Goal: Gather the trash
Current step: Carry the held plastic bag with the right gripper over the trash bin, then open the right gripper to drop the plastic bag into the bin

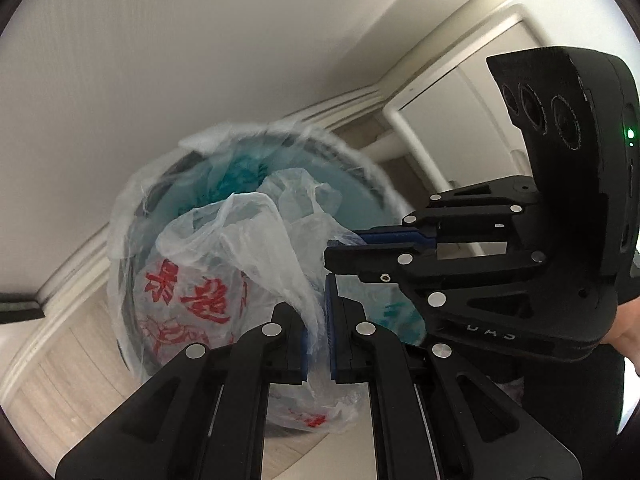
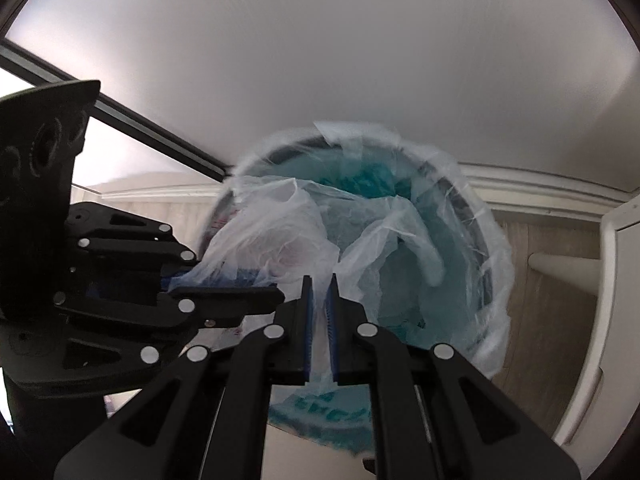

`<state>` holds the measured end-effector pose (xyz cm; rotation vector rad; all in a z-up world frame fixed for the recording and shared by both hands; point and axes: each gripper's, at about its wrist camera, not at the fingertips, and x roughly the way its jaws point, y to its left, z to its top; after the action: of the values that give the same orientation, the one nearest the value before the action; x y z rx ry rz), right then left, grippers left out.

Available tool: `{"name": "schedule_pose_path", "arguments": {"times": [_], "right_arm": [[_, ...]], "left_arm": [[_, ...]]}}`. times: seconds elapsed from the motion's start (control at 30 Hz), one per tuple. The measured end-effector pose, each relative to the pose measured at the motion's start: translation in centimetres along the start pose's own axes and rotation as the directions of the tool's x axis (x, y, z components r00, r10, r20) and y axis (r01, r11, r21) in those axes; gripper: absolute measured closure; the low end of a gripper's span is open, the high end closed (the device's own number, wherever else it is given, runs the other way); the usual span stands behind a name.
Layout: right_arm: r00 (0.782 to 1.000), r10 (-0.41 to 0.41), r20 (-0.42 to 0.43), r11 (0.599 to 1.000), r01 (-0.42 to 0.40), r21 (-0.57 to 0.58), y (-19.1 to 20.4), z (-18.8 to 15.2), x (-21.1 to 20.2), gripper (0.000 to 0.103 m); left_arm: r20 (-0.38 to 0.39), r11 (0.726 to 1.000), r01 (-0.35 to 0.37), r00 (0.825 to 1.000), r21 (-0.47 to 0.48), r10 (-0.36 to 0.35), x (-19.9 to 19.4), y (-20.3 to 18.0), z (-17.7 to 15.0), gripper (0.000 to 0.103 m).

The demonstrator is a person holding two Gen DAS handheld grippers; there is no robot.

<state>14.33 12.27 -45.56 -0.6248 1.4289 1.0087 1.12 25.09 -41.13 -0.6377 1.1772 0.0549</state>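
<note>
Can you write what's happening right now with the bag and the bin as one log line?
left gripper: shut on plastic bag | right gripper: shut on plastic bag | bag: over lined trash bin | stage: bag not yet dropped

I see a thin, crinkled, translucent plastic bag (image 1: 224,264) with glossy red print, over a bin (image 1: 132,312) lined in filmy teal plastic (image 2: 460,248). My left claw (image 1: 318,340) and right claw (image 2: 320,336) are matt black plastic with shiny metal rivets and ribbed blue pads (image 2: 307,332). The floor (image 1: 64,364) looks like pale matt wood grain; the wall (image 2: 320,60) is smooth and matt.
</note>
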Motion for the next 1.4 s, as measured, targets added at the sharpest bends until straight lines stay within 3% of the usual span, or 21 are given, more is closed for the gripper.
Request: {"name": "schedule_pose_path", "arguments": {"times": [0.23,0.4,0.47,0.53,0.6,0.67,0.77,0.87,0.97,1.17,1.4], "right_arm": [[0.998,-0.024,-0.06,1.0,0.024,-0.001,-0.6,0.4,4.2,0.094],[0.995,-0.068,-0.079,0.998,0.067,-0.015,0.1,0.3,4.8,0.094],[0.993,-0.1,-0.056,0.995,0.099,-0.029,0.3,0.7,5.3,0.094],[0.992,-0.118,-0.034,0.993,0.117,-0.034,0.3,0.8,4.6,0.094],[0.992,-0.123,-0.02,0.992,0.122,-0.026,0.2,0.8,3.9,0.082],[0.993,-0.12,-0.001,0.993,0.12,-0.023,0.3,0.8,3.0,0.037],[0.992,-0.119,0.035,0.992,0.12,-0.032,1.1,0.8,0.6,0.018],[0.987,-0.132,0.092,0.989,0.137,-0.055,1.8,0.5,-1.2,0.013],[0.976,-0.147,0.16,0.984,0.161,-0.081,2.8,0.2,-3.5,0.007],[0.959,-0.159,0.234,0.974,0.192,-0.124,4.3,-0.7,-7.1,0.007],[0.922,-0.163,0.352,0.978,0.199,-0.067,4.8,-3.1,-16.2,0.007]], "left_arm": [[-0.095,1.0,-0.031,0.995,0.006,0.031,5.2,0.7,-0.6,0.097],[-0.117,0.998,-0.054,0.992,0.022,0.056,7.3,0.1,-0.7,0.095],[-0.106,0.997,-0.072,0.992,0.033,0.075,7.7,-0.4,-0.7,0.073],[-0.094,0.995,-0.09,0.991,0.039,0.093,7.8,-0.7,-0.6,0.06],[-0.089,0.996,-0.087,0.992,0.033,0.089,7.6,-0.4,-0.7,0.053],[-0.074,0.995,-0.088,0.993,0.04,0.091,7.1,-0.5,-0.8,0.043],[-0.042,0.994,-0.092,0.995,0.06,0.095,6.8,-0.9,-0.5,0.026],[-0.005,0.992,-0.103,0.995,0.076,0.104,6.1,-1.2,-0.2,0.012],[0.027,0.987,-0.121,0.993,0.103,0.119,4.6,-1.3,-0.3,0.006],[0.099,0.975,-0.144,0.987,0.171,0.129,0.8,-3.1,-0.5,0.006],[0.223,0.969,-0.143,0.97,0.201,0.097,-4.4,-6.7,-0.4,0.006]]}}
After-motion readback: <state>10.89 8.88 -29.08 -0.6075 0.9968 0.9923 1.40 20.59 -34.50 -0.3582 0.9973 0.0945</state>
